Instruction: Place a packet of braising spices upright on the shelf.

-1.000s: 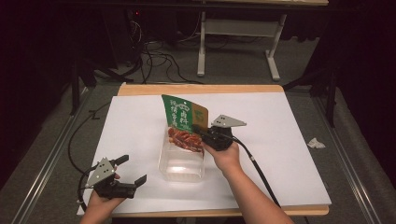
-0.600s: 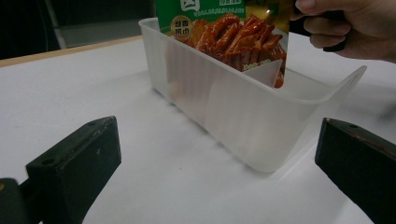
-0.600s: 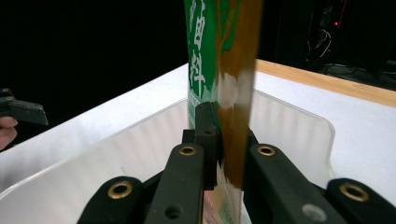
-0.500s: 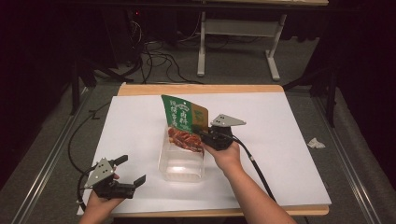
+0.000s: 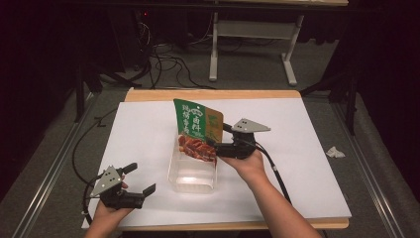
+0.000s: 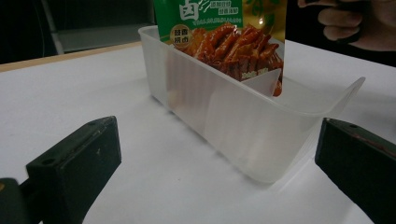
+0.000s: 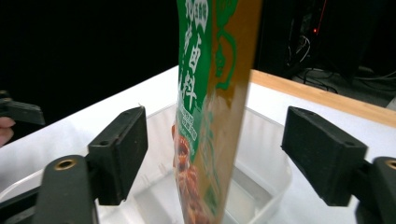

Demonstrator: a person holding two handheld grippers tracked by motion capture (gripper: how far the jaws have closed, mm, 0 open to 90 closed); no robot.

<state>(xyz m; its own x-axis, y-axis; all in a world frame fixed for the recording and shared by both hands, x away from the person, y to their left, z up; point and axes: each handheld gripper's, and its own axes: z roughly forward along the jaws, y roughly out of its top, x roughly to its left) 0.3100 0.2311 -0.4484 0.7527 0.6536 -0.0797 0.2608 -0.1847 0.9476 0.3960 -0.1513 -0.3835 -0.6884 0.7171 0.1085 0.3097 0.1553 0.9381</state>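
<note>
Surroundings: dark room; metal frame legs and cables are seen on the grey floor beyond the bench (image 5: 148, 94).
Bench: wooden edge, covered by a white sheet (image 5: 307, 148); a small crumpled white scrap (image 5: 335, 152) lies on the floor off the right side.
Clear tub (image 5: 193, 173): a translucent rectangular plastic container is set on the white sheet near the middle, open at the top; its near wall is seen in the left gripper view (image 6: 243, 126).
Snack pouch (image 5: 198, 131): a green and gold packet printed with reddish food is stood upright with its lower end inside the far part of the tub, its top well above the rim; seen edge-on in the right gripper view (image 7: 210, 107).
Right gripper (image 5: 214, 140): held in the person's right hand (image 5: 247, 163) just right of the pouch; its fingers (image 7: 119, 154) are spread wide on either side of the pouch and are not pressed on it, so the pouch is released.
Left gripper (image 5: 141, 179): held in the left hand (image 5: 111, 210) near the front left corner of the sheet, well apart from the tub; its fingers (image 6: 77, 168) are spread apart with nothing between them and are pointed toward the tub.
</note>
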